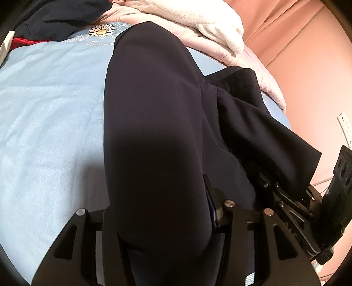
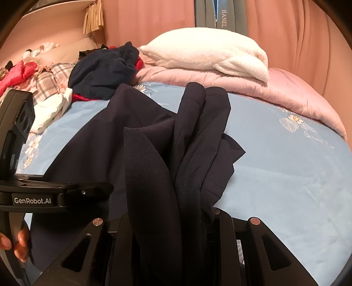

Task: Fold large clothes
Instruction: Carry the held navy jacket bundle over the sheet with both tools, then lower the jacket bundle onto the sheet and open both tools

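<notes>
1. Left wrist view: we find the left gripper (image 1: pixel 162 220) clenched on a broad fold of the dark garment (image 1: pixel 154 114). The cloth fills the gap between the jaws and hides the fingertips. From the jaws the garment runs over the blue sheet (image 1: pixel 48 114) toward a daisy print (image 1: pixel 101 30).
2. At the right edge of this view the right gripper (image 1: pixel 283 193) shows only in part, with a flap of the garment draped over it. The white blanket (image 1: pixel 198 19) and a dark clothes pile (image 1: pixel 55 24) are cut off at the top.
3. Right wrist view: we find the right gripper (image 2: pixel 173 237) grasping a bunched part of the garment (image 2: pixel 154 143). Its fingertips are buried in folds.
4. At the left edge, the left gripper (image 2: pixel 59 195) is seen side-on and cut off. Fingers (image 2: pixel 21 242) of a hand grip its handle.
5. Behind lie the white blanket (image 2: pixel 204 50), a pink quilt (image 2: pixel 275 88) and mixed clothes (image 2: pixel 50 74), too jumbled to sort.
</notes>
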